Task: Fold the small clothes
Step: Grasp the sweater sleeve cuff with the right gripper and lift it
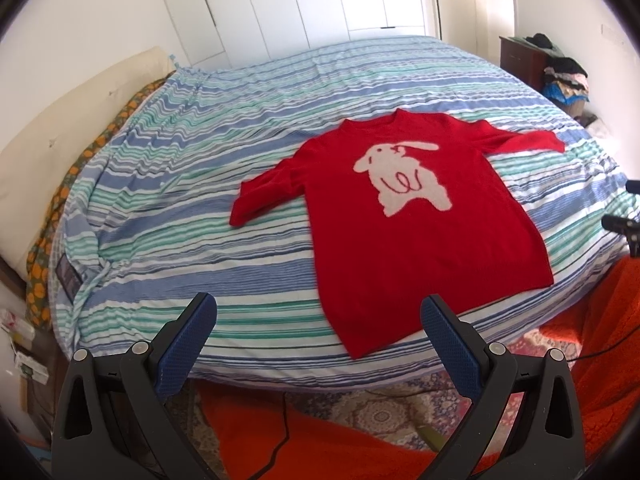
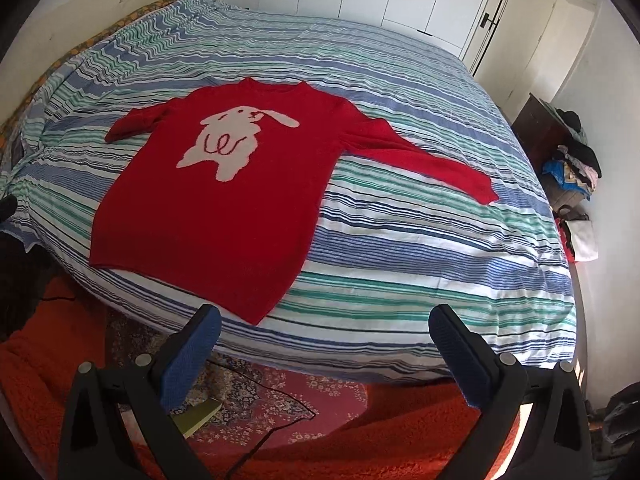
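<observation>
A small red sweater (image 1: 420,248) with a white rabbit on the chest lies flat and face up on the striped bed cover (image 1: 200,184), both sleeves spread out, hem toward me. It also shows in the right wrist view (image 2: 212,220). My left gripper (image 1: 318,320) is open and empty, held above the near edge of the bed, just left of the sweater's hem corner. My right gripper (image 2: 324,332) is open and empty, above the near edge of the bed, right of the hem.
An orange rug (image 2: 400,432) and a patterned carpet (image 2: 280,408) with a black cable lie on the floor before the bed. A dark nightstand (image 2: 540,128) with piled clothes stands at the right wall. White wardrobe doors (image 1: 300,0) stand behind the bed.
</observation>
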